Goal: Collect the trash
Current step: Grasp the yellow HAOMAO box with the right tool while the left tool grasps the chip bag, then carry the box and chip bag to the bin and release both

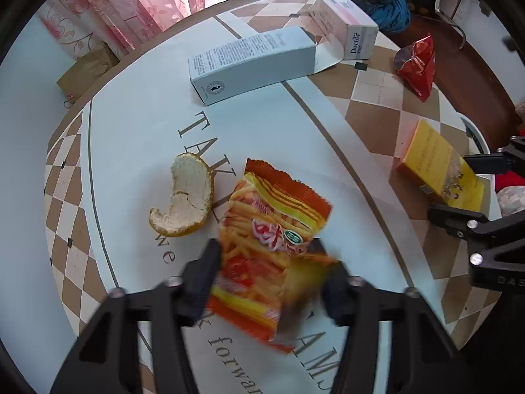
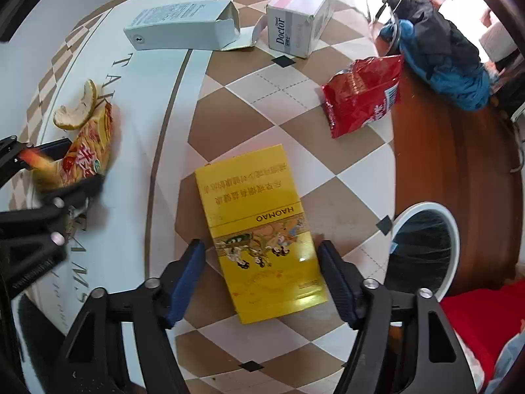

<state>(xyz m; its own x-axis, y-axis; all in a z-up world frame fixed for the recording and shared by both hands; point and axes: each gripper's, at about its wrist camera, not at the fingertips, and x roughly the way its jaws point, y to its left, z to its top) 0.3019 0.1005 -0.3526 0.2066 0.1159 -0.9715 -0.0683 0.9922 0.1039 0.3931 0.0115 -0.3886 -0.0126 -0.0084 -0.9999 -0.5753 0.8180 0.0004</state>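
You can read "HAOMAO" on the yellow box (image 2: 259,229), upside down, with lines of Chinese writing above it that are too small to make out. The white and pink box (image 2: 300,16) says "Doctor" on its end. The tablecloth (image 1: 137,124) has big letters, "TA" at the top and "forwar" lower down. Small print on the long pale box (image 1: 249,62) is too tiny to read.

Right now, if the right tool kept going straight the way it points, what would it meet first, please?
The yellow box already lies between the open right tool fingers, so it comes first. Farther along is bare tablecloth; depth is hard to judge.
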